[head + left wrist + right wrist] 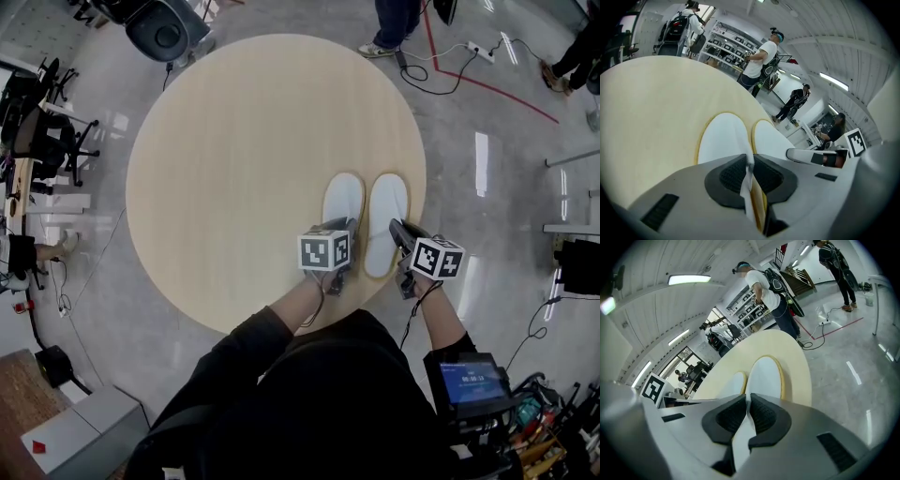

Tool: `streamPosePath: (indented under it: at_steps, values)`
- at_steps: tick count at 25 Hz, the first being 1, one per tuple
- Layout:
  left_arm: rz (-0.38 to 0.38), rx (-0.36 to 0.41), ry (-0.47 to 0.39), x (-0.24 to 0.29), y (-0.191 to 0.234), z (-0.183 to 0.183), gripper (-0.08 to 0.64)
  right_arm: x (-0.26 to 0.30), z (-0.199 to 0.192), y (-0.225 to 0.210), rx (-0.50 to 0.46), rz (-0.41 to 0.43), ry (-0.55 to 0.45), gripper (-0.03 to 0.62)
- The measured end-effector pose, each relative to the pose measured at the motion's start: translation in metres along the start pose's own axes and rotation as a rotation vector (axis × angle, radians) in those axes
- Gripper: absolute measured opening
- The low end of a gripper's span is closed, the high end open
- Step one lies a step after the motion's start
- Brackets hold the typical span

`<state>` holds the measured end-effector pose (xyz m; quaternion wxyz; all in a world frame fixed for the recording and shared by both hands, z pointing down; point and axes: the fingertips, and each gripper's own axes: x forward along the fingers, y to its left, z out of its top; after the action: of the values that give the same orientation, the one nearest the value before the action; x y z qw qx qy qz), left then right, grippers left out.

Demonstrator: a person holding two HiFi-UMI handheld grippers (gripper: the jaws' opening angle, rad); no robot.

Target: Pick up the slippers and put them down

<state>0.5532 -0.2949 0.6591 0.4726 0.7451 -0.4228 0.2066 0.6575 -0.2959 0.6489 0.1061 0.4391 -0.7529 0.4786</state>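
Note:
Two white slippers with yellow-edged soles lie side by side, toes pointing away from me, on the near right part of the round wooden table (pixel 234 169). My left gripper (pixel 338 228) is shut on the heel edge of the left slipper (pixel 343 202); its pads pinch the white rim (pixel 749 165). My right gripper (pixel 395 229) is shut on the heel of the right slipper (pixel 386 211), and white fabric shows between its pads (pixel 746 404). In the left gripper view the left slipper (pixel 723 136) and right slipper (pixel 771 140) lie close together. In the right gripper view the right slipper (pixel 766 376) fills the middle.
The table's right edge (pixel 424 202) runs close beside the right slipper. An office chair (pixel 164 33) stands beyond the far rim. A person's legs (pixel 394 23) and cables (pixel 441 70) are on the grey floor at the back right. Other people (pixel 757 58) stand by shelving.

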Motion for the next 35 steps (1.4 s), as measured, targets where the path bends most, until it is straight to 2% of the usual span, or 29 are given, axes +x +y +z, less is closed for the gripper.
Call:
streamPosePath:
  at_steps: [6, 9, 10, 13, 15, 20, 24, 28, 31, 35]
  values:
    - [-0.049, 0.028, -0.006, 0.007, -0.009, -0.002, 0.055, 0.002, -0.003, -0.008, 0.023, -0.015, -0.035, 0.034]
    - [-0.071, 0.043, 0.000, 0.011, -0.016, -0.005, 0.157, 0.000, -0.002, -0.009, 0.005, -0.019, -0.054, 0.038]
    - [-0.070, 0.049, 0.002, 0.011, -0.018, -0.006, 0.176, -0.001, -0.002, -0.009, -0.001, -0.025, -0.058, 0.060]
    - [-0.059, 0.066, -0.005, 0.008, -0.018, -0.006, 0.226, -0.004, 0.000, -0.009, -0.040, -0.059, -0.066, 0.196]
    - [-0.056, 0.080, -0.013, 0.004, -0.020, -0.007, 0.258, -0.009, 0.001, -0.009, -0.078, -0.084, -0.081, 0.236]
    - [-0.083, 0.076, -0.072, -0.020, -0.027, 0.001, 0.272, -0.029, 0.015, 0.007, -0.139, -0.127, -0.163, 0.255]
    - [-0.156, 0.043, -0.163, -0.053, -0.041, 0.014, 0.272, -0.050, 0.036, 0.034, -0.188, -0.134, -0.269, 0.253]
    - [-0.201, 0.048, -0.276, -0.110, -0.051, 0.022, 0.272, -0.065, 0.042, 0.086, -0.193, -0.042, -0.331, 0.252]
    - [-0.202, 0.059, -0.334, -0.162, -0.045, 0.019, 0.272, -0.068, 0.036, 0.141, -0.203, 0.076, -0.348, 0.252]
    - [-0.205, 0.026, -0.381, -0.217, -0.037, 0.006, 0.270, -0.067, 0.015, 0.201, -0.246, 0.227, -0.323, 0.224]
